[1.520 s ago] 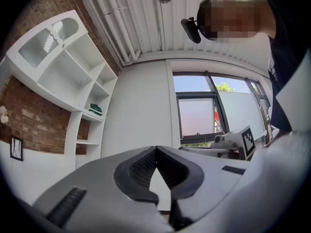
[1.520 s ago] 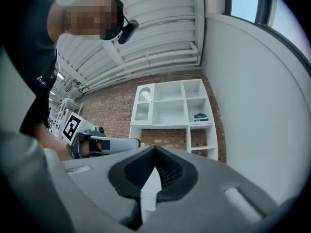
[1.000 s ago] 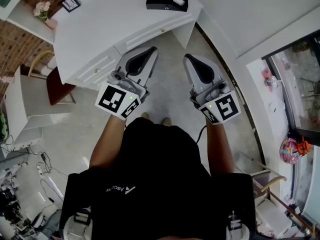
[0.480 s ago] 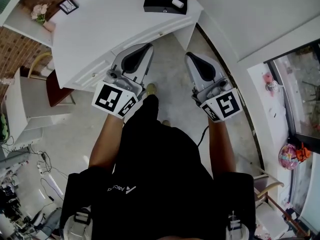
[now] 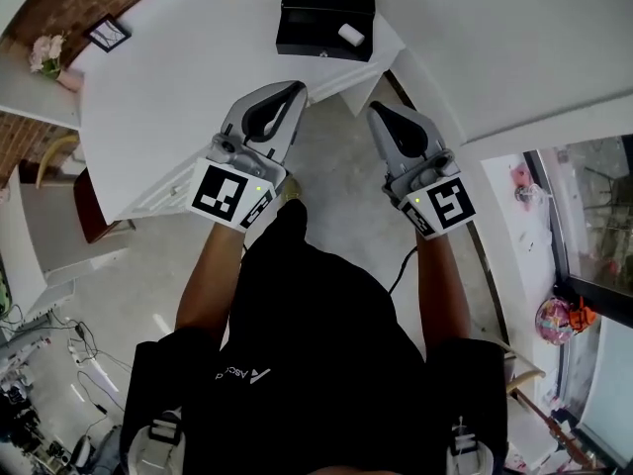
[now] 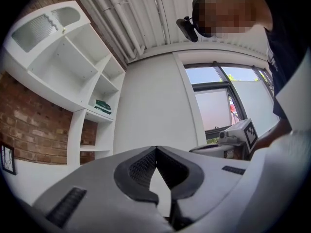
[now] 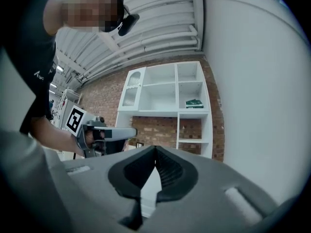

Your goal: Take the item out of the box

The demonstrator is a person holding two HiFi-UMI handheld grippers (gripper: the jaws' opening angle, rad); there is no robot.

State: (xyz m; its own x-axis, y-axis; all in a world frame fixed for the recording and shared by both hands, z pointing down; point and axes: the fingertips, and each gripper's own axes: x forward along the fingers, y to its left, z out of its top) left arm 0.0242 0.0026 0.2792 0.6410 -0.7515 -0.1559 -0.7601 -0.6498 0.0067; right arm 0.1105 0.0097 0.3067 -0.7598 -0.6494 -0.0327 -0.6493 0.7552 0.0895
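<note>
A black open box (image 5: pixel 325 16) sits at the far edge of the white desk (image 5: pixel 178 87) in the head view, with a small white item (image 5: pixel 350 35) lying in its right part. My left gripper (image 5: pixel 295 89) is held above the desk's near corner, short of the box, shut and empty. Over the floor beside the desk, my right gripper (image 5: pixel 377 109) is also shut with nothing in it. In the left gripper view the jaws (image 6: pixel 155 149) meet at the tips and point up at a wall. The right gripper view shows its jaws (image 7: pixel 155 149) closed, facing white shelves.
A framed picture (image 5: pixel 107 33) and pink flowers (image 5: pixel 45 52) stand at the desk's left end. White wall shelves (image 7: pixel 165 106) hold a green object. A window (image 5: pixel 593 216) runs along the right. The person's black shirt fills the lower head view, and cables (image 5: pixel 40 364) lie on the floor at left.
The person has stepped toward the desk: the box and desk lie nearer and lower in the head view. Both grippers have risen slightly and stayed shut.
</note>
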